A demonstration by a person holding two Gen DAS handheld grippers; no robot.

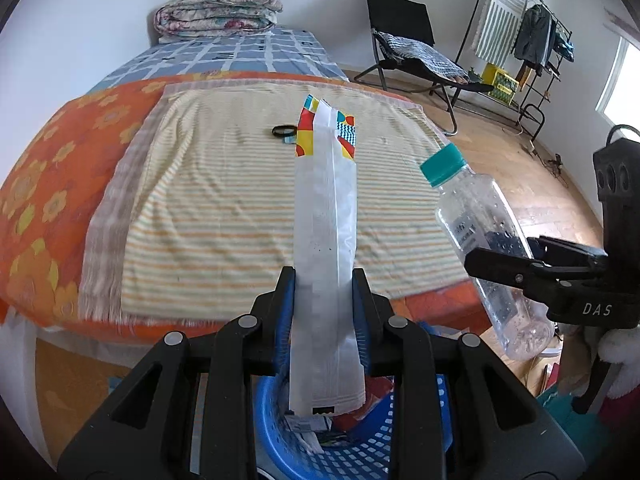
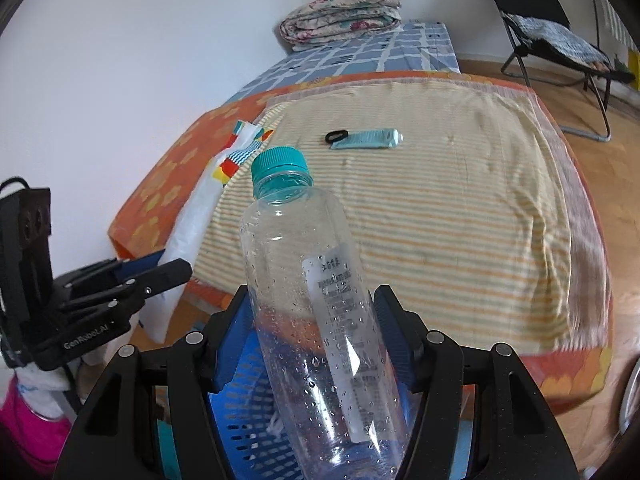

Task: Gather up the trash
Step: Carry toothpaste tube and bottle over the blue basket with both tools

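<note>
My left gripper (image 1: 325, 280) is shut on a long white snack bag (image 1: 325, 248) with a colourful top, held upright above a blue plastic basket (image 1: 360, 452). My right gripper (image 2: 312, 300) is shut on an empty clear plastic bottle (image 2: 316, 300) with a teal cap, also over the blue basket (image 2: 240, 412). The bottle (image 1: 484, 236) and right gripper (image 1: 532, 268) show at the right of the left wrist view. The bag (image 2: 192, 232) and left gripper (image 2: 152, 276) show at the left of the right wrist view. A teal tube (image 2: 368, 138) and a black ring (image 2: 336, 136) lie on the bed.
The bed (image 1: 248, 208) with a striped towel and orange cover lies ahead. A folded quilt (image 1: 218, 10) sits at its far end. A black folding chair (image 1: 412, 48) and a clothes rack (image 1: 520, 36) stand on the wooden floor to the right.
</note>
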